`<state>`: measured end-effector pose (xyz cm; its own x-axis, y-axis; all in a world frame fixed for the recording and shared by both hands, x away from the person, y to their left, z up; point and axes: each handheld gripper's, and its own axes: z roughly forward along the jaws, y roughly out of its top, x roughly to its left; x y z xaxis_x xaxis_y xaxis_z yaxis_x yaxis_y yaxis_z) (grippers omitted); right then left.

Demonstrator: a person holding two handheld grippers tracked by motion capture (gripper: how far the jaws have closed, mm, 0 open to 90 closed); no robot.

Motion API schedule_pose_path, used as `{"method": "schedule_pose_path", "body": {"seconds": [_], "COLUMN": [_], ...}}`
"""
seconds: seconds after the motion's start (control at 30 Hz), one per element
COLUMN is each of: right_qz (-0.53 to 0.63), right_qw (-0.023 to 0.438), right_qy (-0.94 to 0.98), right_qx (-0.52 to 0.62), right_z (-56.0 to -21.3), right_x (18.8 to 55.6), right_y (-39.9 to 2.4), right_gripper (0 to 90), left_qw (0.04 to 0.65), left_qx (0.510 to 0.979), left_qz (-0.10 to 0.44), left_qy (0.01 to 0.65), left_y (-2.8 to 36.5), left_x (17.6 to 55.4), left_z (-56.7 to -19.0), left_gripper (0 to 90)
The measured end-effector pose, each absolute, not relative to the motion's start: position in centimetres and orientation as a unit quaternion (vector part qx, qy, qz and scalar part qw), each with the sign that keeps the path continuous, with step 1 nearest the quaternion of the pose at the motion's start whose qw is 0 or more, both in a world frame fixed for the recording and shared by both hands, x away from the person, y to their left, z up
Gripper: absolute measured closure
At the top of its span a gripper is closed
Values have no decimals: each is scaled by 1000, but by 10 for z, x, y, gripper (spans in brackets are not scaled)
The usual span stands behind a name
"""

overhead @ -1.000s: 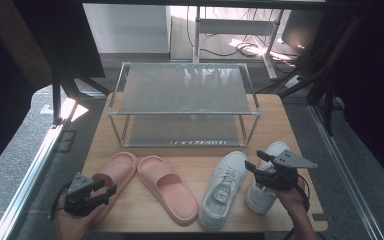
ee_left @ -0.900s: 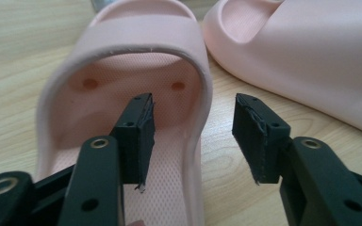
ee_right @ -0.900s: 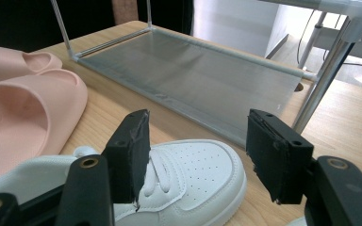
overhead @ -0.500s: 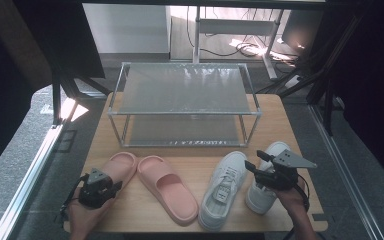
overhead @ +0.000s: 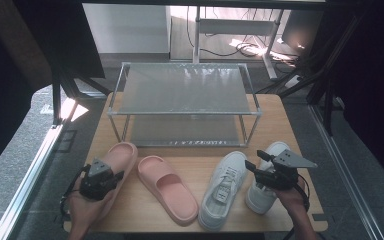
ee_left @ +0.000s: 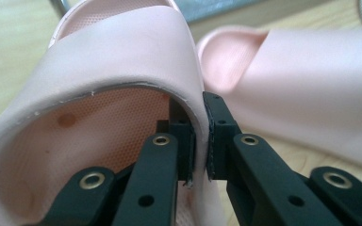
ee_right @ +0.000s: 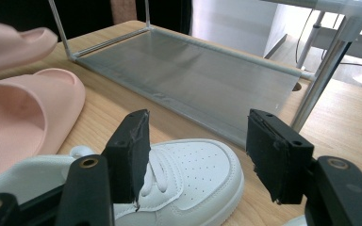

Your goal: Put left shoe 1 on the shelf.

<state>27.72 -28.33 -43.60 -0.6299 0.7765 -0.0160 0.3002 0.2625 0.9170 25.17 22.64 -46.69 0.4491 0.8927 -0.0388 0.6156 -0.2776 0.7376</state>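
Observation:
My left gripper (overhead: 109,174) is shut on the strap of the left pink slipper (overhead: 121,155). Its jaws have just been closing with the strap's side wall between them. In the left gripper view the two pads (ee_left: 215,117) pinch that wall of the slipper (ee_left: 122,52), one inside and one outside. The second pink slipper (overhead: 167,187) lies to its right on the table. My right gripper (overhead: 257,161) stands open over the right white sneaker (overhead: 260,200), holding nothing. In the right gripper view (ee_right: 200,136) the toe of the left white sneaker (ee_right: 193,169) lies below its wide jaws.
A two-shelf metal rack (overhead: 185,90) with mesh shelves stands at the back of the wooden table (overhead: 195,155); its lower shelf (ee_right: 193,70) is bare. The left white sneaker (overhead: 225,187) lies between the slippers and the right gripper. The table's front edge is near both hands.
My left gripper moved forward and right onto the left slipper, rose a little, and its jaws went from open to shut on the strap. The right gripper kept still.

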Motion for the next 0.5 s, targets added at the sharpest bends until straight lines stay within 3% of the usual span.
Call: {"method": "schedule_pose_path", "body": {"seconds": [0.5], "right_qz": [492], "right_qw": [242], "right_qy": [755], "right_qx": [358], "right_z": [-436], "right_x": [279], "right_y": [-286], "right_gripper": [414], "left_qw": [347], "left_qx": [794], "left_qz": [186], "left_qy": [463], "left_y": [198], "left_x": [310], "left_z": [-443], "left_gripper": [840]}}
